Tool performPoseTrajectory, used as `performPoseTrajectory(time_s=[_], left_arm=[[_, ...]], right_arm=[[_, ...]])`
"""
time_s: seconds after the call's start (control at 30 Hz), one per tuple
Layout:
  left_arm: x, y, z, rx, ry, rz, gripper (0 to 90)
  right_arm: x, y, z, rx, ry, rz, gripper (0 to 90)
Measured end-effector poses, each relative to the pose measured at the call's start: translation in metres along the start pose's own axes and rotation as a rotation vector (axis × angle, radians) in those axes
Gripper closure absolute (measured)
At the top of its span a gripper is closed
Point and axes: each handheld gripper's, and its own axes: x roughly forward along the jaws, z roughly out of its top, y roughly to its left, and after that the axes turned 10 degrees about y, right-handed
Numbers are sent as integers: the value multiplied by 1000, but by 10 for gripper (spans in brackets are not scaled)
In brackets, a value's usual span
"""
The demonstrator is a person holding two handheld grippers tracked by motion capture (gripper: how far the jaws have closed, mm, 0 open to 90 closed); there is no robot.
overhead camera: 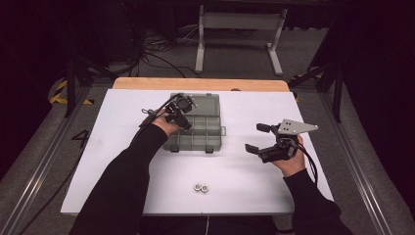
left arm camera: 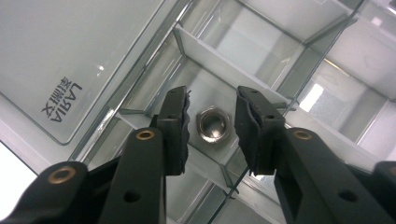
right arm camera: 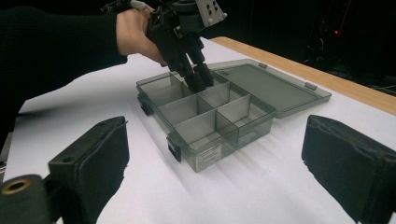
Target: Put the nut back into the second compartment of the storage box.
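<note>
Left gripper (left arm camera: pixel 212 126) points down into a compartment of the organizer box (overhead camera: pixel 205 139), frame centre; jaws narrow, apparently clear of the nut (left arm camera: pixel 212 124) lying between them. Right gripper (overhead camera: pixel 258 137), centre-right, jaws wide, empty. Two spare nuts (overhead camera: pixel 201 187) lower centre.

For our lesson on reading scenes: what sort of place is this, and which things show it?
Probably a lab or workshop test bench: a white board table on grey carpet, black cables trailing behind it, and a clear grey plastic compartment box set out with metal nuts.
</note>
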Motion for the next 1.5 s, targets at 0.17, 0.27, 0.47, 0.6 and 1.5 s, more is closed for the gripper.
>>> performPoseTrajectory(time_s=[0.17, 0.27, 0.47, 0.6, 1.5], left_arm=[[-7, 0, -3, -2, -21, 5, 640], [-17, -3, -7, 10, -43, 12, 633], [-36, -16, -13, 58, -69, -13, 568], [-47, -32, -20, 101, -82, -41, 460], [-59, -124, -63, 319, -125, -98, 223]], right_arm=[[0, 0, 0, -1, 0, -1, 80], [0, 0, 0, 0, 0, 1, 80], [0, 0, 0, 0, 0, 2, 80], [-1, 0, 0, -1, -6, 0, 79], [0, 1, 1, 0, -4, 1, 79]])
